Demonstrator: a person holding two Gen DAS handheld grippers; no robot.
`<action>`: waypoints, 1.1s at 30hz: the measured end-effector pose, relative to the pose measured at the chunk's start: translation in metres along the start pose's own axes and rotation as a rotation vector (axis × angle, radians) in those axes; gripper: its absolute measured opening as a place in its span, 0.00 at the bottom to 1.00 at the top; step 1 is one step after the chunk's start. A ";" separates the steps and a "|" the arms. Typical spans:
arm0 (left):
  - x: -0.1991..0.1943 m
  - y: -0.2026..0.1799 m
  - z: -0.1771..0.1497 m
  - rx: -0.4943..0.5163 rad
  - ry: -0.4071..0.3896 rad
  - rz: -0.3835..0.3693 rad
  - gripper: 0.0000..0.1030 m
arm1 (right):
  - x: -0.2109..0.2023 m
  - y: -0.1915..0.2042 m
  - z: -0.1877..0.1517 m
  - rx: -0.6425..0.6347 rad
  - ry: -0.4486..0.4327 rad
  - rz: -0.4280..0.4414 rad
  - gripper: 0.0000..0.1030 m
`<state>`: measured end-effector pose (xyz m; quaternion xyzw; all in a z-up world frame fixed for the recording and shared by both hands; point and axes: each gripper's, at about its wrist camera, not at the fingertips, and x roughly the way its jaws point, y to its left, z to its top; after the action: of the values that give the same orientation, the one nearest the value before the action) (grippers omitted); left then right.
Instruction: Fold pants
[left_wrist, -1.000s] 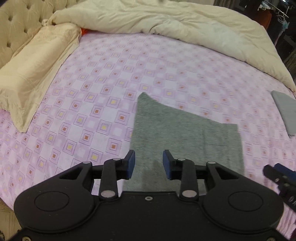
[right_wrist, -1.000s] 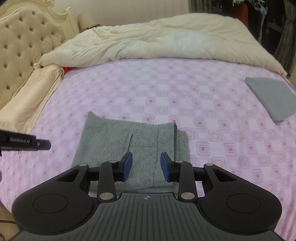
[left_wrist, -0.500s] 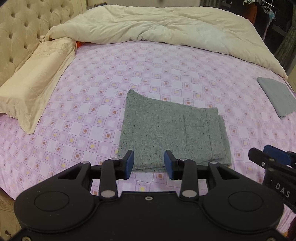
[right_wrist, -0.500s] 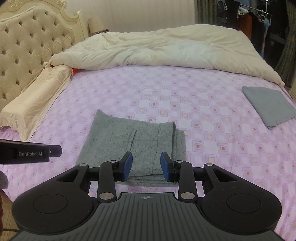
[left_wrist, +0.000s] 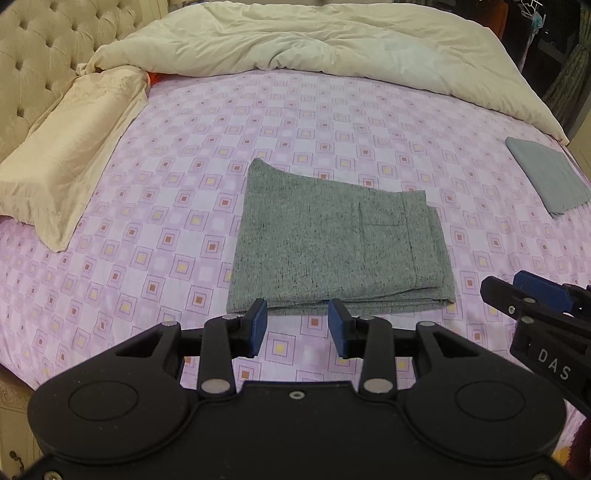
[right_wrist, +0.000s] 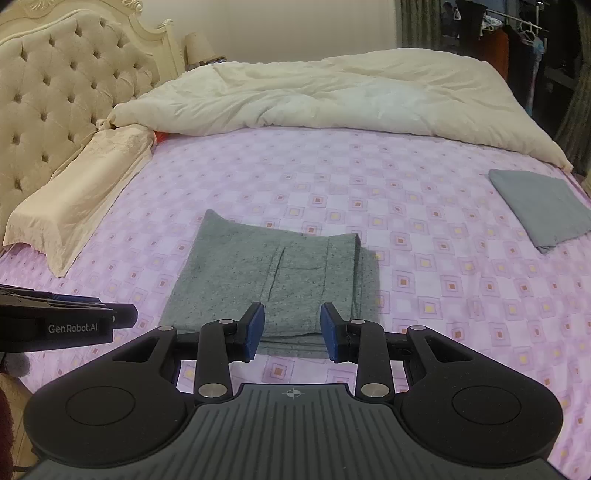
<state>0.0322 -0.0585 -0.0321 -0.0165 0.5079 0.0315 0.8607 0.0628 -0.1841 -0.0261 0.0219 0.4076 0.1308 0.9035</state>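
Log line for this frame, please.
pants: folded, flat on bed | left gripper: open, empty | right gripper: open, empty

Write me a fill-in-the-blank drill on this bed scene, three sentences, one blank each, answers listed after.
1. The grey pants lie ____ into a rectangle on the purple checked sheet.
2. The left gripper and the right gripper are both ____, with nothing between their blue pads.
3. A second, smaller folded cloth on the right side of the bed is ____ in colour.

Missing words: folded; open; grey
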 end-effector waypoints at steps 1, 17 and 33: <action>0.000 0.001 0.000 -0.002 0.003 0.000 0.45 | 0.000 0.000 0.000 -0.002 0.001 0.001 0.31; 0.007 0.005 0.000 -0.014 0.028 -0.003 0.45 | 0.005 0.002 -0.001 0.018 0.017 0.007 0.31; 0.010 0.003 -0.001 -0.016 0.034 -0.002 0.45 | 0.007 -0.002 -0.001 0.031 0.032 0.008 0.31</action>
<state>0.0365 -0.0554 -0.0414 -0.0244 0.5224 0.0342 0.8517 0.0672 -0.1842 -0.0325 0.0356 0.4237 0.1284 0.8960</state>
